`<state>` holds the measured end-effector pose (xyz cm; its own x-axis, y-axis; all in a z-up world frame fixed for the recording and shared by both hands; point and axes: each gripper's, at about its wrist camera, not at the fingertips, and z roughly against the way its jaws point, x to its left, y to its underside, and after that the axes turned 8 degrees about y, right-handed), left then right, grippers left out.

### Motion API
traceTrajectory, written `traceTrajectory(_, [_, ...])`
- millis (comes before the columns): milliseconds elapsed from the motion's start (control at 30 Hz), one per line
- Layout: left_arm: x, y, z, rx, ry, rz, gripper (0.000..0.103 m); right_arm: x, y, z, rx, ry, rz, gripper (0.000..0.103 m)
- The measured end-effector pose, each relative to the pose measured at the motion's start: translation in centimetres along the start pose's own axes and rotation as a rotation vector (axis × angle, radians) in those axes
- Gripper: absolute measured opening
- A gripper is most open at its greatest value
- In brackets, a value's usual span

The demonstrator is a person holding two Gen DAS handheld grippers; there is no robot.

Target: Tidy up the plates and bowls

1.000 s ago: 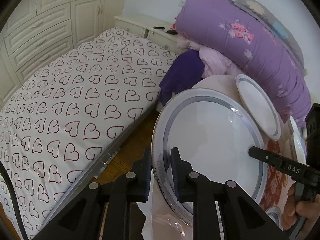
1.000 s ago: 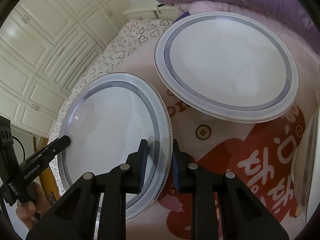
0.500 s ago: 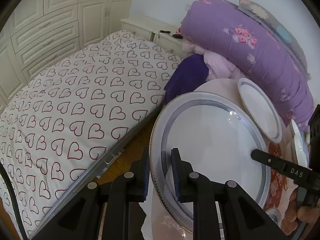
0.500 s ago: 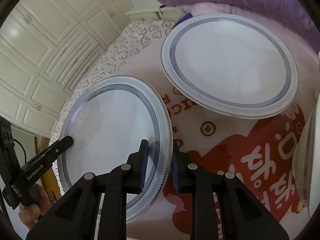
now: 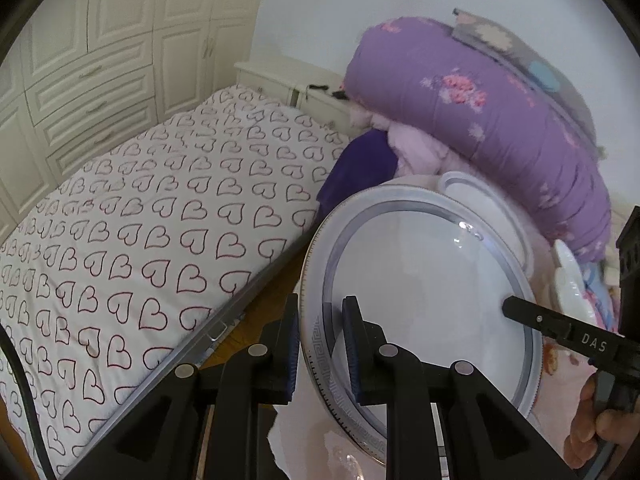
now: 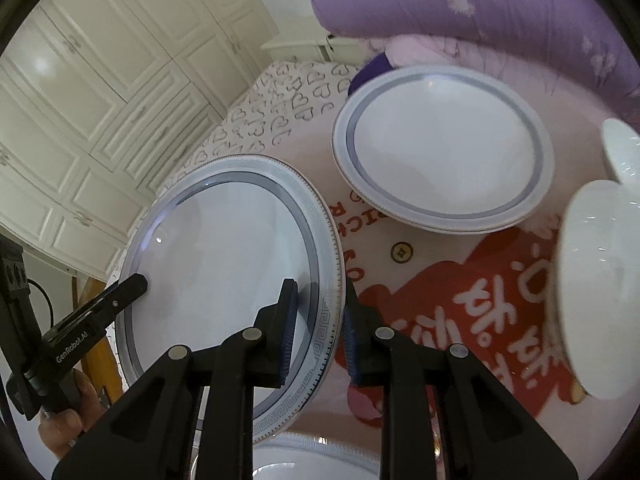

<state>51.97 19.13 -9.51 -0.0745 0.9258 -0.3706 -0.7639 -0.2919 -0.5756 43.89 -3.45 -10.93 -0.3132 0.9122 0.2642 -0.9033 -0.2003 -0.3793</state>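
Observation:
A large white plate (image 5: 420, 300) with a grey ring and a key-pattern rim hangs tilted above the table, held from both sides. My left gripper (image 5: 320, 312) is shut on its left rim. My right gripper (image 6: 320, 300) is shut on the opposite rim of the same plate (image 6: 224, 264). The left wrist view also shows a right gripper finger (image 5: 560, 328) at the far rim. A stack of two smaller grey-ringed plates (image 6: 440, 152) rests on the pink and red tablecloth (image 6: 440, 300). At the right edge stand two white bowls (image 6: 600, 260).
Another plate rim (image 6: 312, 456) shows under my right gripper. A heart-patterned bed (image 5: 160, 220) lies left of the table, with a wood floor strip between. A purple quilt (image 5: 480, 120) is piled behind the table. White cupboards (image 5: 100, 60) line the far wall.
Both grippers have risen with the large plate between them, so the table looks farther off. The stacked plates shrank in the right wrist view, and the white bowls came into view at the right.

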Motion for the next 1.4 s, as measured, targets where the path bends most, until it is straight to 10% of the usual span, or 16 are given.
traceTrajectory(567, [-6.2,7.9,11.1,-0.052,0.043,-0.111,0.016,-3.0,6.3,10.0,-0.084,0.003,-0.031,0.021])
traceTrajectory(1400, [-10.1,15.3,9.7,0.048,0.01,-0.174,0.017,-6.5,16.5,10.1,-0.052,0.02,-0.054,0.021])
